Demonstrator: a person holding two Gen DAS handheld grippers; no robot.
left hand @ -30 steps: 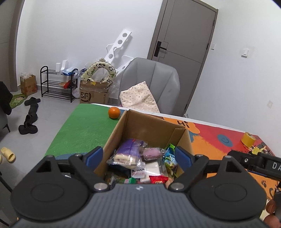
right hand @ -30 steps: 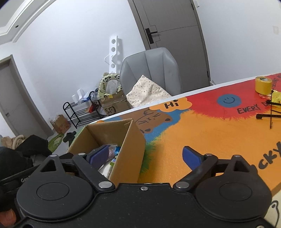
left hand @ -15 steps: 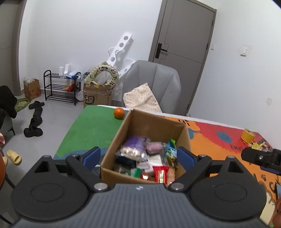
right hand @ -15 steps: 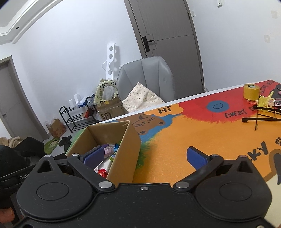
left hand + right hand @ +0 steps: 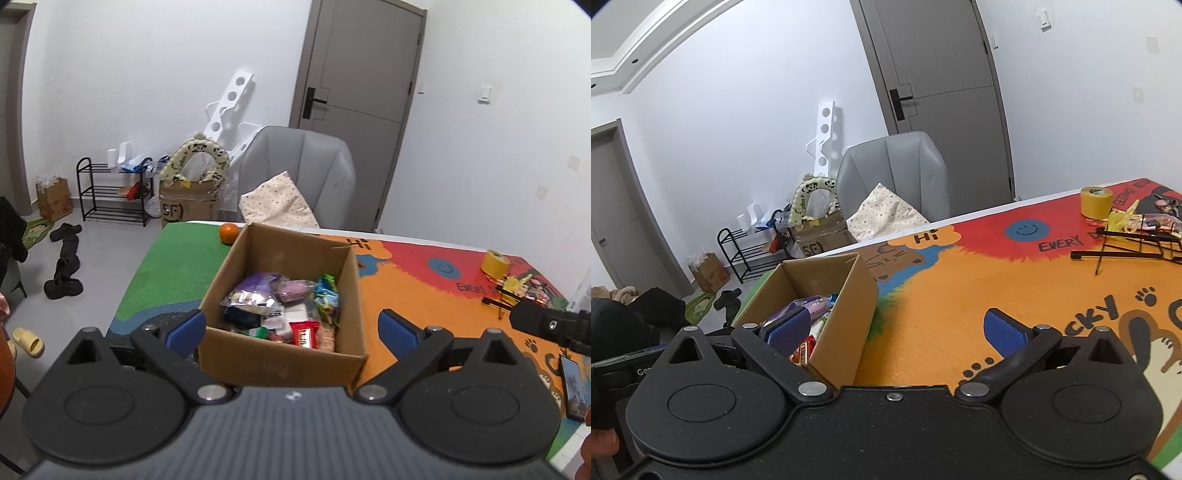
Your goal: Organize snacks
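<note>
Left gripper (image 5: pixel 291 325): held above the near edge of the table, with the jaws spread wide and nothing between the blue pads (image 5: pixel 184 326).
Right gripper (image 5: pixel 897 328): likewise spread wide and empty; its left pad is seen in front of the box opening, its right pad over the bare orange part of the mat (image 5: pixel 960 295).
Cardboard box (image 5: pixel 280 354): set upright and open-topped on the table, where the green part of the mat meets the orange part. In the left wrist view it is framed between the two pads, a little beyond them; whether the pads touch its walls cannot be told.
Snacks (image 5: pixel 280 310): a loose pile of packets is contained in the box, filling its floor. A purple packet (image 5: pixel 258 282) lies at the far left, a silver foil packet (image 5: pixel 251 301) in front of it, a green and blue packet (image 5: pixel 327 295) stands against the right wall, and a red wrapper (image 5: pixel 304 332) is seen near the front wall.
Box relative to right gripper: the box (image 5: pixel 827 295) is placed left of centre, with its right wall between the two pads.
Orange (image 5: pixel 229 233): rests on the green area, just beside the far left corner of the box.
Yellow tape roll (image 5: pixel 1096 201): stands on the red area at the far right, well apart from the box.
Black wire rack (image 5: pixel 1126 245): lies on the mat near the tape roll.
Grey chair (image 5: pixel 295 177): placed behind the table, with a spotted cushion on its seat.
</note>
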